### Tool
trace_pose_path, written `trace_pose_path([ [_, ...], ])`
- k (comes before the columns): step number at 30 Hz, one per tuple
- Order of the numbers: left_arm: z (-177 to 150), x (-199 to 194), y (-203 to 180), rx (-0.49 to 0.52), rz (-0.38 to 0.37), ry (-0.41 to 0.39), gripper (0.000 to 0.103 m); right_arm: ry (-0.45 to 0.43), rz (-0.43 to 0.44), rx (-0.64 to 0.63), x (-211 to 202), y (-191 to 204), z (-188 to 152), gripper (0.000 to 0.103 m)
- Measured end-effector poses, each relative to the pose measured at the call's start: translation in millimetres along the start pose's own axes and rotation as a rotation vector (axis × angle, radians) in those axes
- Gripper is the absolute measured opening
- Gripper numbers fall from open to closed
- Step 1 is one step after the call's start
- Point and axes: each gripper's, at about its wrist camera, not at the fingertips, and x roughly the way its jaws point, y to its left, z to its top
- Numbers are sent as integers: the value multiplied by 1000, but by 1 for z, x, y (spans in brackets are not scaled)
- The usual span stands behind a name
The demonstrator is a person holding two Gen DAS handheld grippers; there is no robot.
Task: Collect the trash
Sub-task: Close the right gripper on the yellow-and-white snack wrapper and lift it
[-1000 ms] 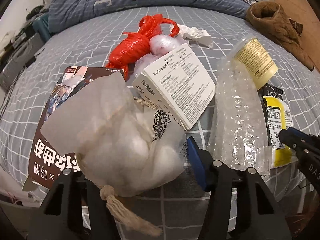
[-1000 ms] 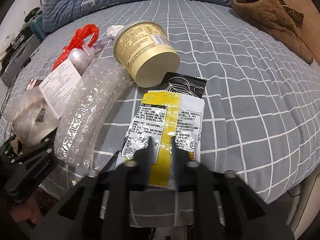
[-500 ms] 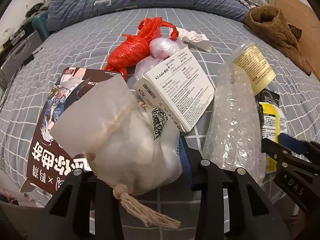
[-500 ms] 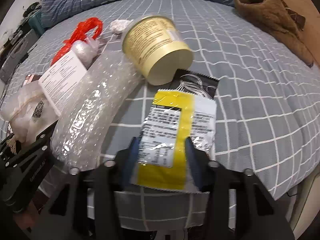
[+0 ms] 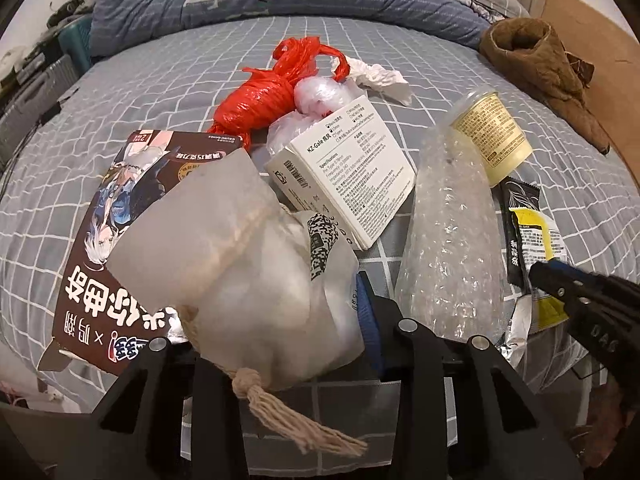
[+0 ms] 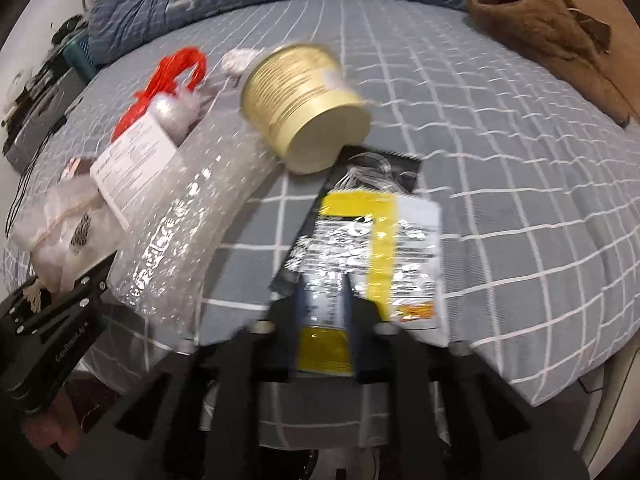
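With my left gripper (image 5: 280, 320) clenched on the white drawstring pouch (image 5: 248, 280) at the bed's near edge and my right gripper (image 6: 324, 320) grasping the yellow snack wrapper (image 6: 360, 248), I risk the slick foil sliding free, since its hold looks shallow.

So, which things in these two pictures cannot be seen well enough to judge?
- Left tongs: left wrist view, the white pouch between them hides the left finger, so contact there is unclear.
- Yellow wrapper: right wrist view, motion blur makes its print unreadable.
- Cup: right wrist view, blurred; its open end faces away, so contents are unknown.
- Bubble wrap: left wrist view, its near end is hidden behind the tongs' frame.
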Motion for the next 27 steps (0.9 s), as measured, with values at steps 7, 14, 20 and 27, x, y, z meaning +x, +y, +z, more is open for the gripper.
trace_pose_path([
  [7,-1,-2,-3,1,-9,-4,36,17,-43,51,7,-15,3,66],
  [14,-1,-4,-1,-4,-34,-5,36,49,-71,23,21,0,0,70],
  [20,-4,-10,0,-3,-47,-8,36,69,-18,61,22,-20,3,56],
  [27,-5,-15,0,-8,-65,-7,36,83,8,36,22,-30,3,29],
])
